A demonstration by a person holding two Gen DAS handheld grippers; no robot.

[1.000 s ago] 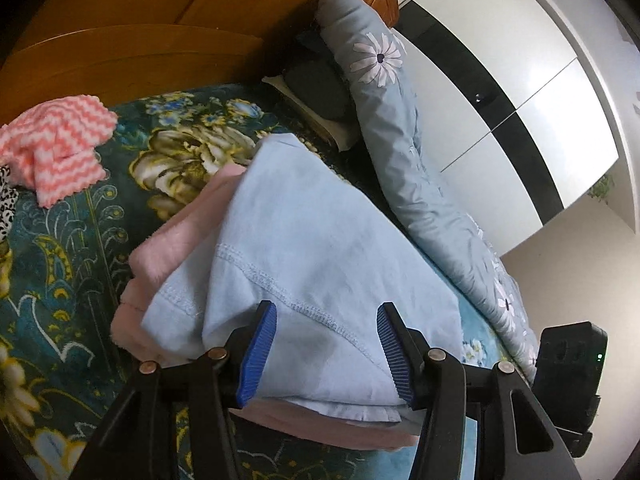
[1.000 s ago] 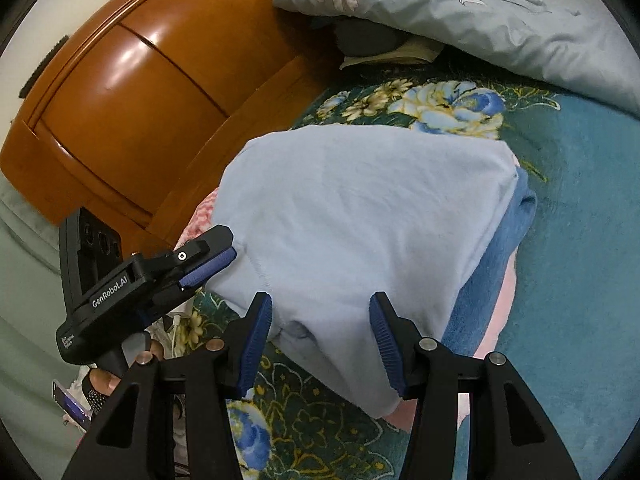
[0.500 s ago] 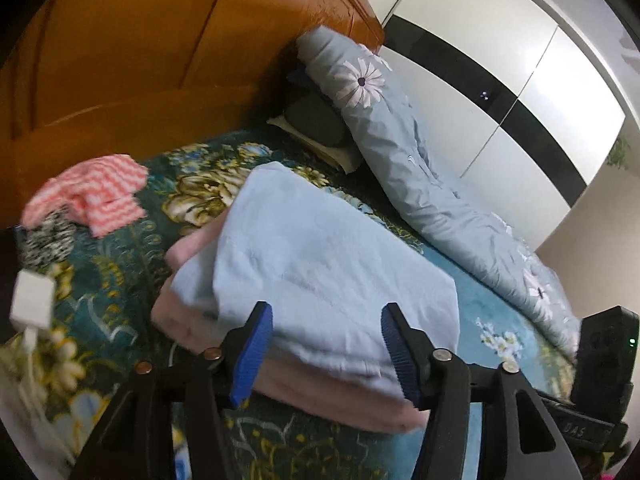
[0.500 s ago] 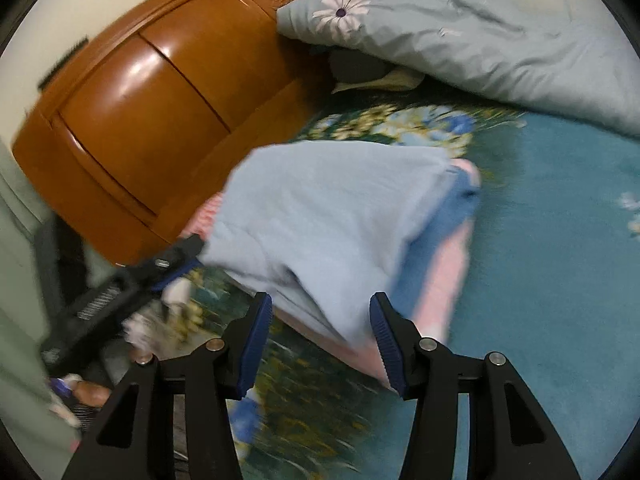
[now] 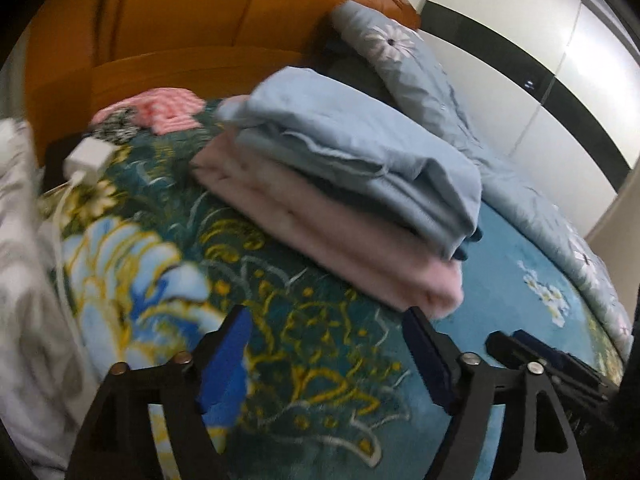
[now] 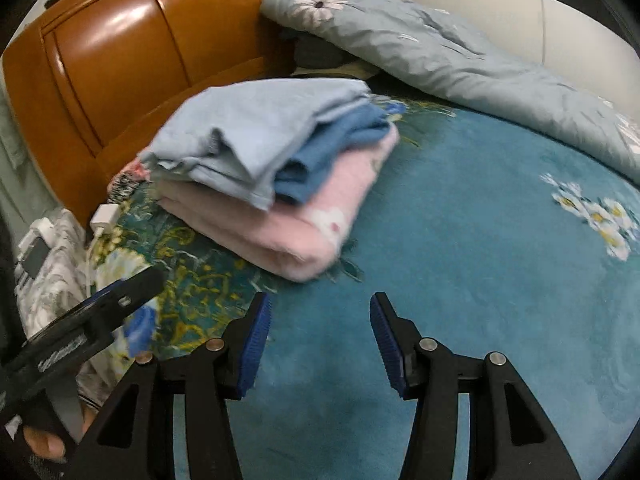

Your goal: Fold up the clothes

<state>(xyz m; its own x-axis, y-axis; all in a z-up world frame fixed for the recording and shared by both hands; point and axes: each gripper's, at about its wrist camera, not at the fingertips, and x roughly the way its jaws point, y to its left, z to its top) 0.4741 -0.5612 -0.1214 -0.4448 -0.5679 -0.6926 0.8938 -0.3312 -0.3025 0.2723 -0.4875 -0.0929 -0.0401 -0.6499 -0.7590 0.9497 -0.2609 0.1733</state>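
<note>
Ahead of the grippers: teal floral bedspread (image 6: 460, 220), glossy orange-brown wooden headboard (image 6: 132, 52) beyond it. Grey-blue daisy-print duvet (image 6: 440, 52) bunched along the far right side. White wardrobe doors (image 5: 520, 52) with black band behind. Indoor light, glare on the wood.

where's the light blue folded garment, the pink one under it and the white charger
light blue folded garment (image 6: 256, 120), right wrist view, top face
pink folded garment (image 6: 280, 232), right wrist view, near side
white charger (image 5: 90, 156), left wrist view, its body
</note>
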